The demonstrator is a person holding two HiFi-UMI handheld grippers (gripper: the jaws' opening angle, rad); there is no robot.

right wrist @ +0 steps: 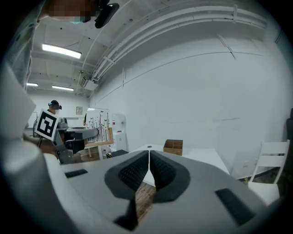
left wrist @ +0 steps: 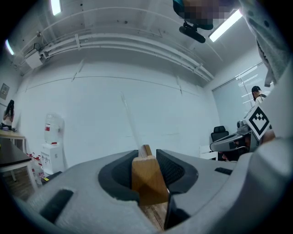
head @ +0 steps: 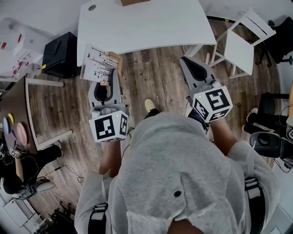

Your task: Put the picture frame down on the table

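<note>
the white rectangular table (head: 146, 23) stands at the far side of the scene on a brown wood-plank floor (head: 155, 77). a small brown wooden box with open compartments (right wrist: 173, 146) sits at the table's far edge, and a small round grey disc (head: 92, 7) shows near its far left corner. on the floor, a black boxy cabinet (head: 59, 54) stands just left of the table, and a white chair (head: 241, 43) to its right.

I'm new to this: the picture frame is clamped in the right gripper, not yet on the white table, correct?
No, the left gripper clamps the picture frame, as the left gripper view shows; the right gripper is shut, empty. The frame is not yet on the white table.
</note>
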